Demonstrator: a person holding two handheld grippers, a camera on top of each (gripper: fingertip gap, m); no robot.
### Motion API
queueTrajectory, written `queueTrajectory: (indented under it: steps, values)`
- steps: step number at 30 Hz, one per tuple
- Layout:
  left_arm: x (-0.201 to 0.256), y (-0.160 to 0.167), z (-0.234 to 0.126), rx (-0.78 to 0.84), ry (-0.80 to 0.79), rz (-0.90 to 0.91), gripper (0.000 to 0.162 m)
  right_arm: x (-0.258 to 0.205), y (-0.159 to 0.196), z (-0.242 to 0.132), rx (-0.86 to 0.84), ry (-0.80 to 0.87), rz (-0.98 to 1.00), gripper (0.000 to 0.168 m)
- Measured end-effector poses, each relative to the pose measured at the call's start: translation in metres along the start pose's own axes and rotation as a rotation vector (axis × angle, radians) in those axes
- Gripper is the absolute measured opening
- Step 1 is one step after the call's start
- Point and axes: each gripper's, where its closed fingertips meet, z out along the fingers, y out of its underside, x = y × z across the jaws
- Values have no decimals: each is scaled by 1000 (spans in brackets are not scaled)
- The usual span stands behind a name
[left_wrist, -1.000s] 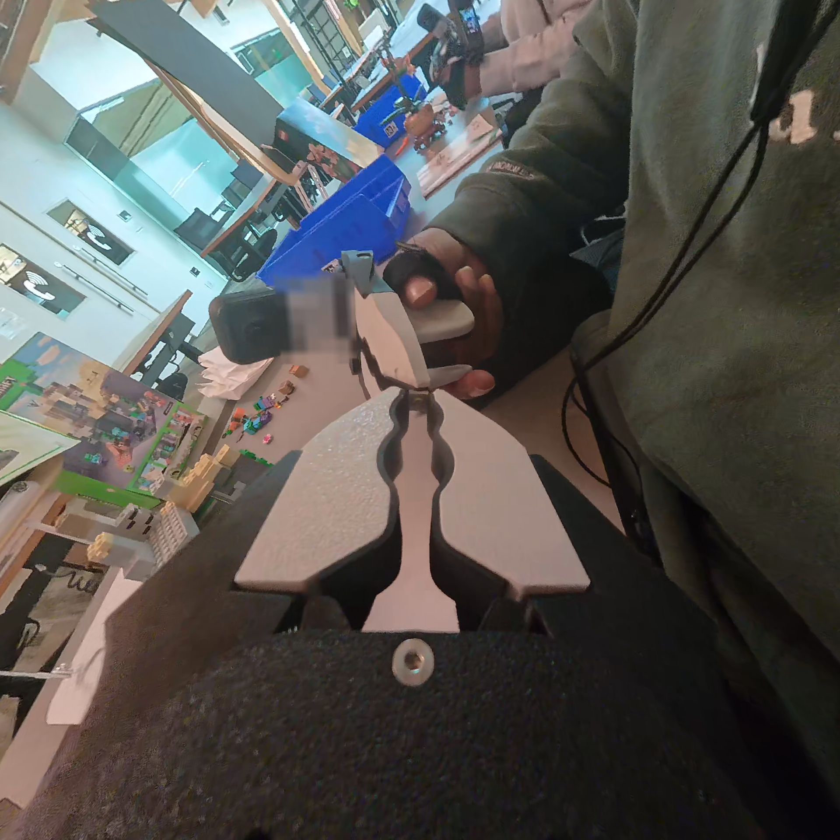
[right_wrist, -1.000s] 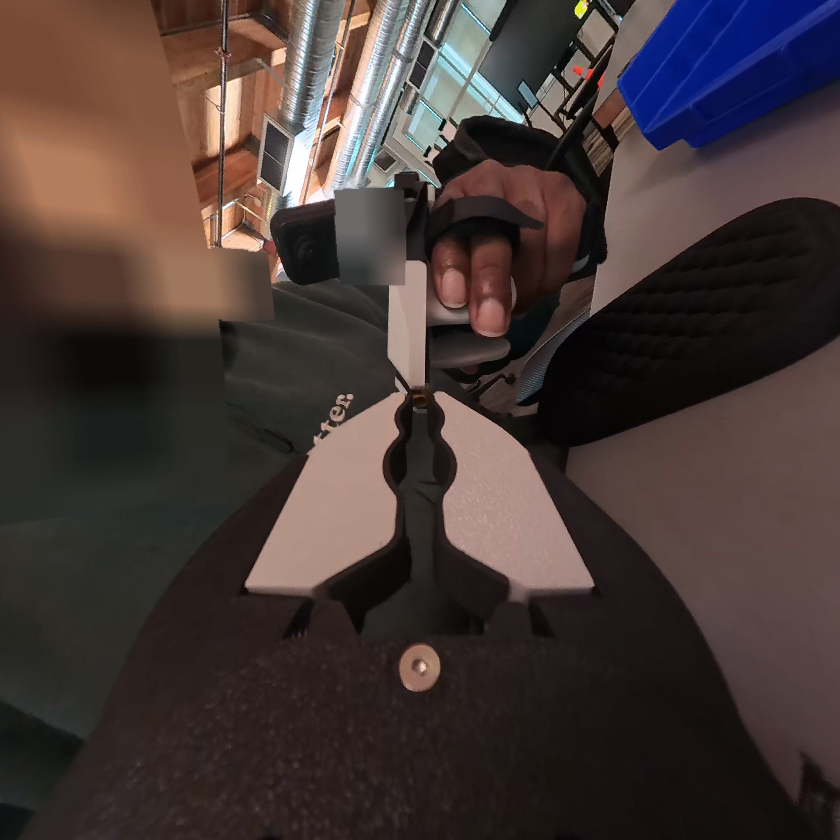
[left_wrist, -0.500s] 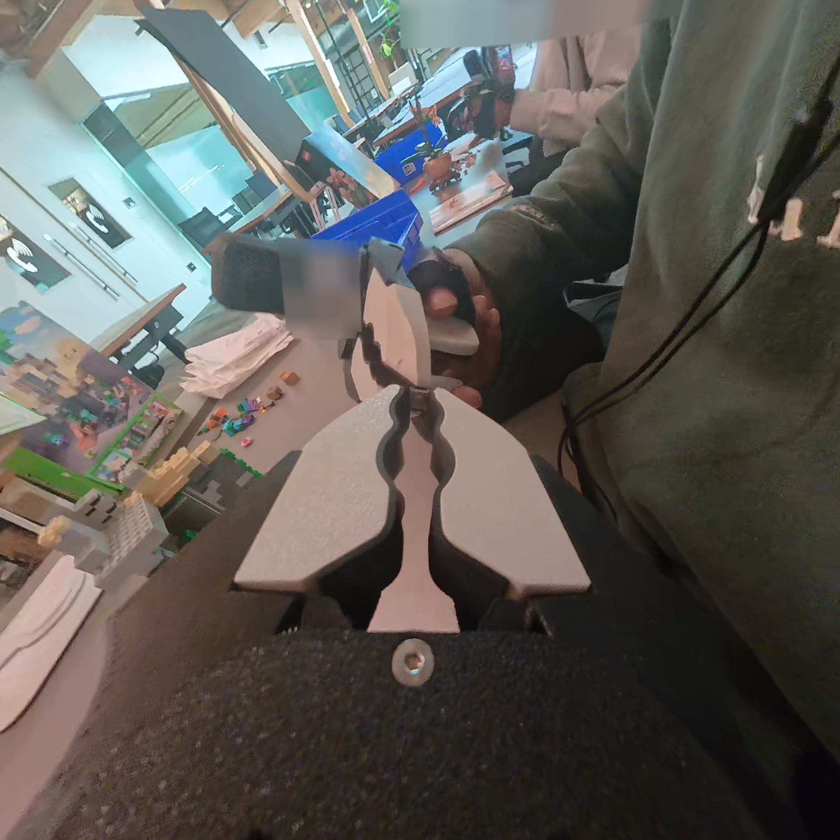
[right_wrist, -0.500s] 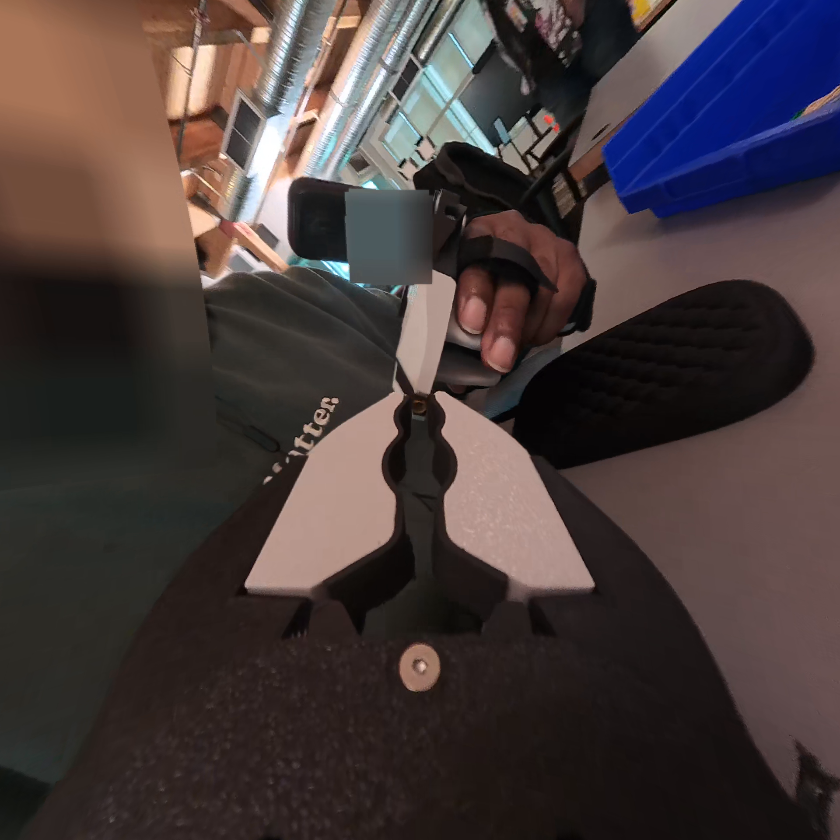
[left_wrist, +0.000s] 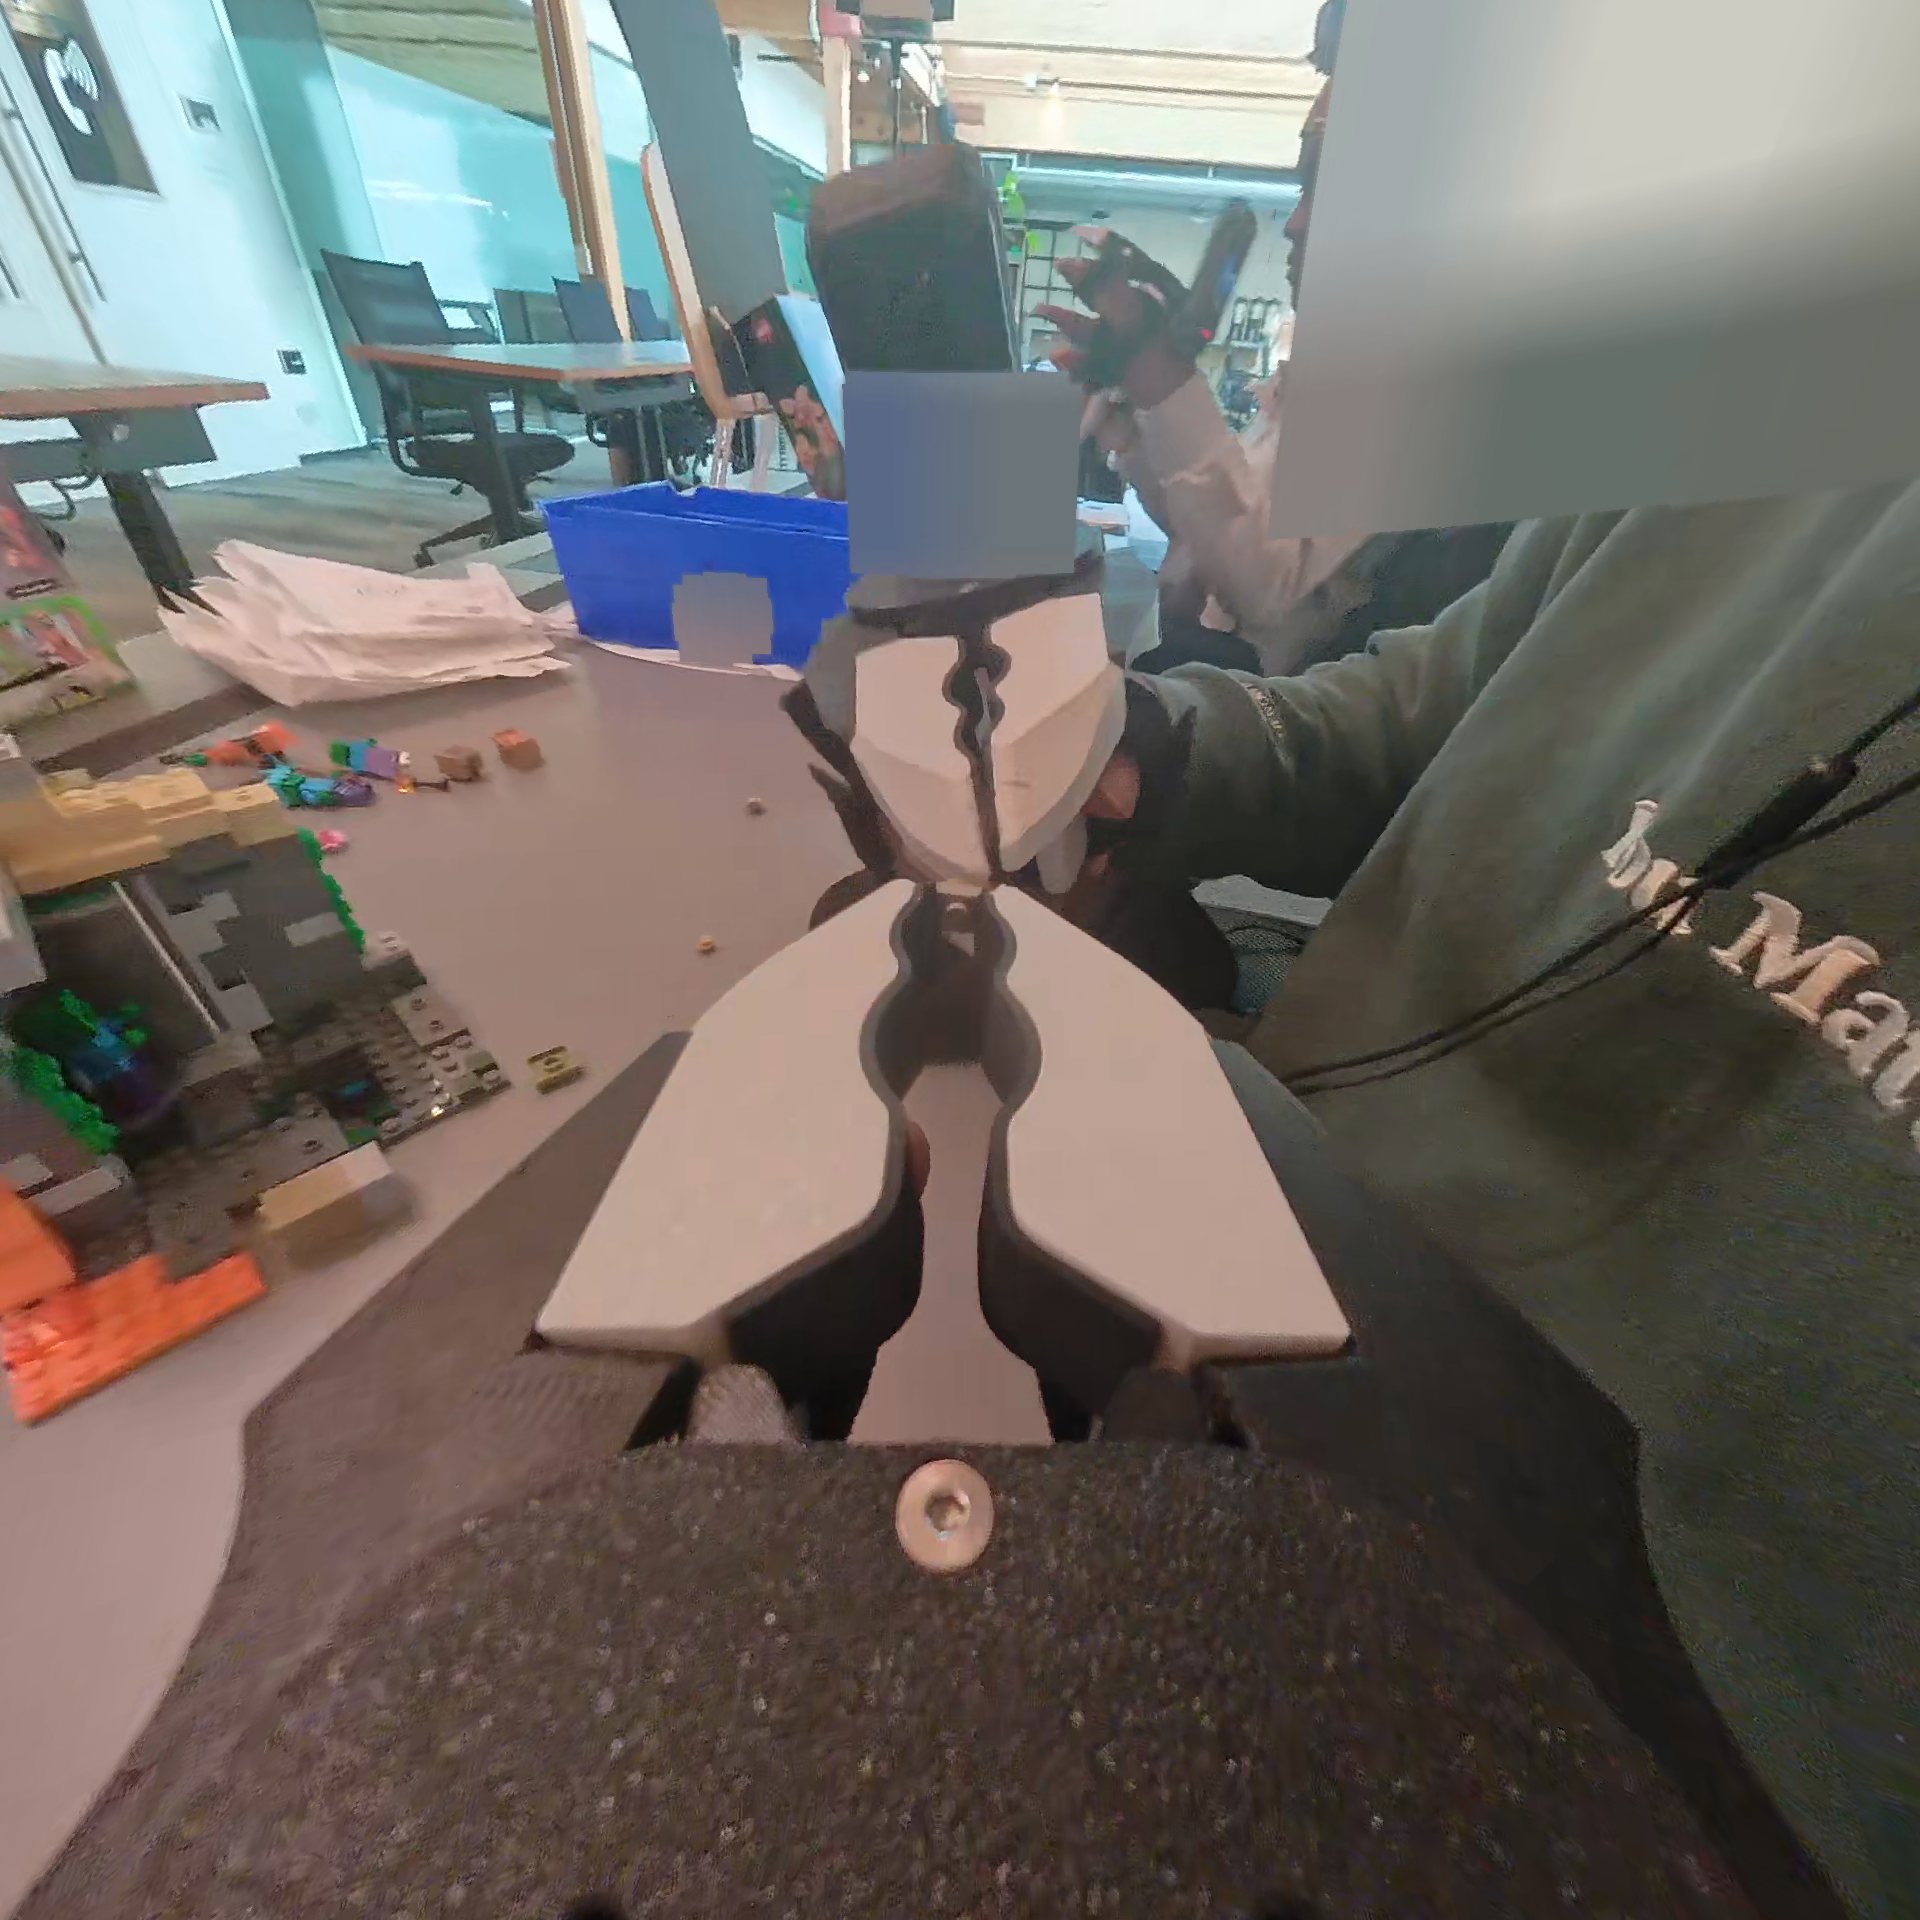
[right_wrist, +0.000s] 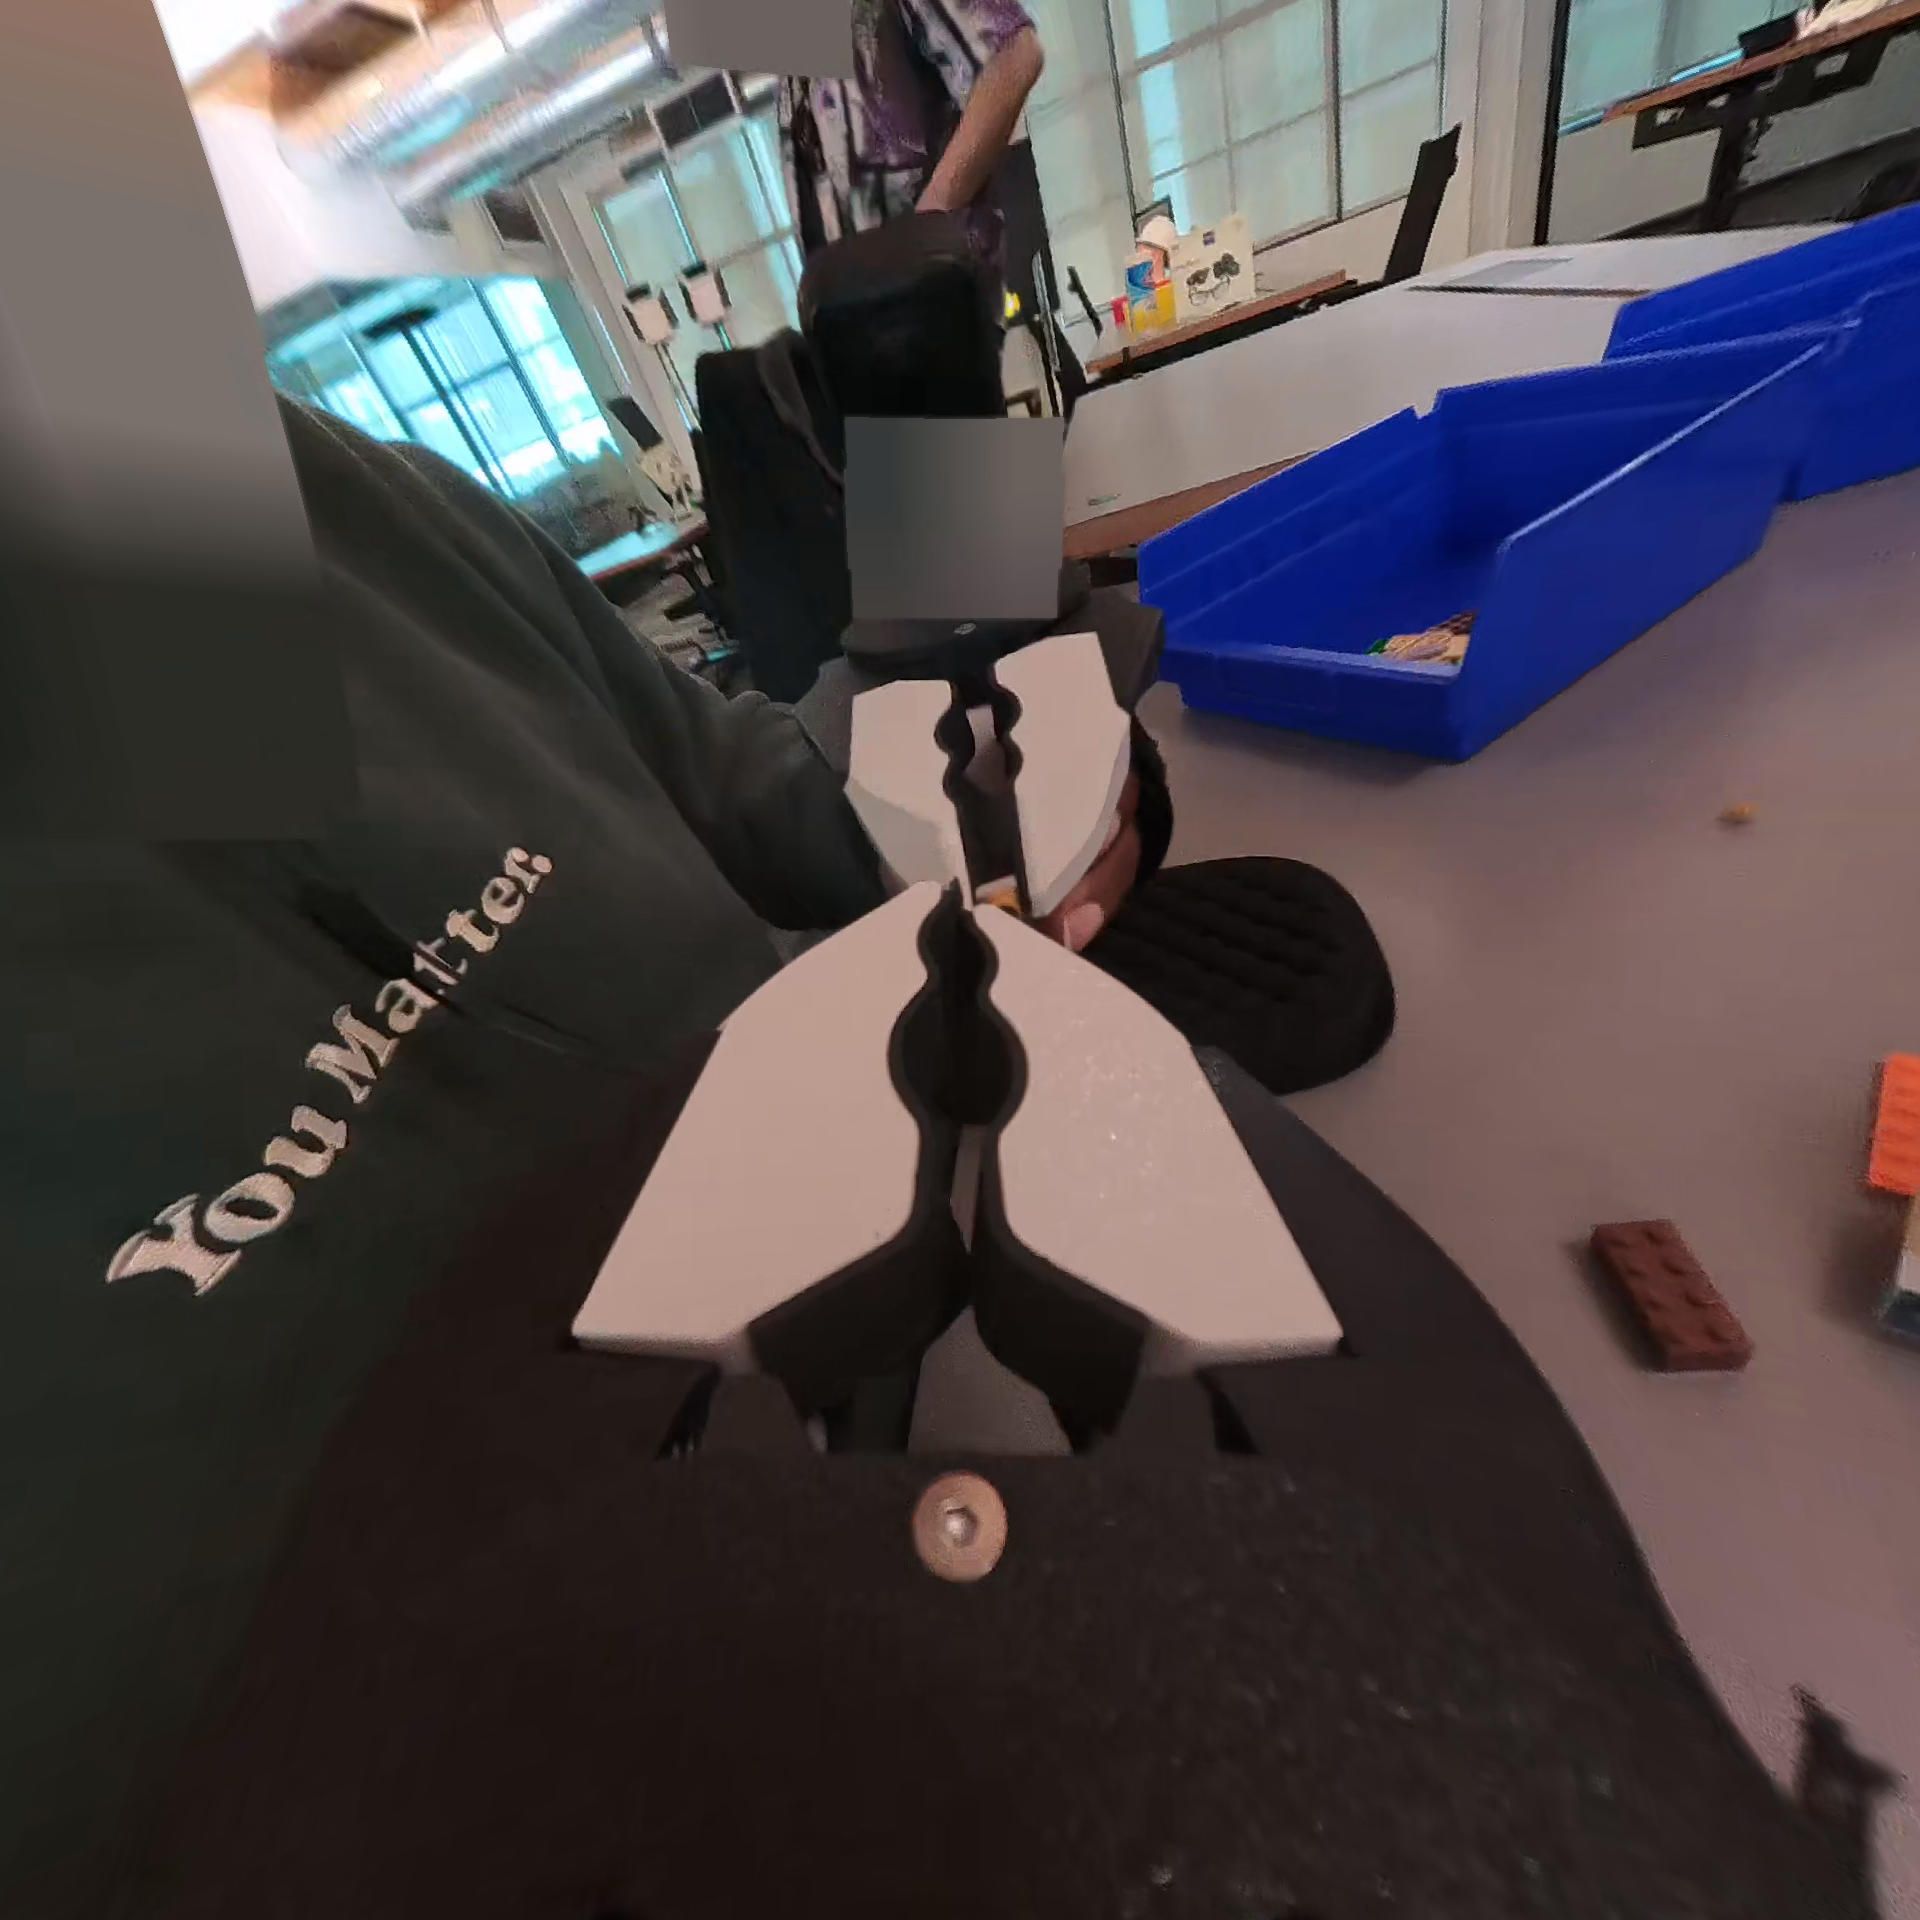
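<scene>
My two grippers meet tip to tip above the grey table (left_wrist: 582, 883), in front of a person in a dark green sweatshirt (left_wrist: 1558, 1039). My left gripper (left_wrist: 951, 891) is shut, and the right wrist view (right_wrist: 995, 883) shows a small yellow piece (right_wrist: 1000, 891) pinched at its tips. My right gripper (right_wrist: 961, 906) is shut with nothing seen between its fingers. It faces me in the left wrist view (left_wrist: 977, 878). A hand shows behind each far gripper.
A brick-built model (left_wrist: 208, 987) stands at the left, with loose small bricks (left_wrist: 364, 764) and white paper bags (left_wrist: 364, 623) beyond it. Blue bins (right_wrist: 1558, 582) stand behind. A brown plate brick (right_wrist: 1668, 1309), an orange brick (right_wrist: 1896, 1138) and a black pad (right_wrist: 1247, 977) lie on the table. My left and right fingertips are right by each other. About 15 cm separates my left fingertips from the brown plate brick (right_wrist: 1668, 1309).
Both grippers have rolled from a sideways tilt to upright and stay tip to tip. Each far gripper now shows face-on instead of edge-on.
</scene>
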Motion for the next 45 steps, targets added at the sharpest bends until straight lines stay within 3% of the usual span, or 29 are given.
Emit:
queueTrajectory:
  steps: [4,11,18,22,29,42,45]
  values:
    - [-1,-6,-2,23,2,11,8,11,3,-4,-45,84,-64,0]
    - [4,-12,-4,72,122,-177,7,8,-4,-5,-100,255,-545,17]
    - [7,-19,-5,120,250,-402,8,-3,-12,4,-189,319,-949,16]
    - [12,-20,-5,123,312,-477,8,-1,-10,7,-250,336,-1063,13]
    - [12,-18,-4,104,334,-532,8,-1,-9,7,-287,336,-1111,7]
    - [12,-6,0,24,315,-502,9,1,1,0,-280,267,-852,3]
    - [-9,-2,-13,39,232,-494,8,-6,-7,-6,-222,248,-814,0]
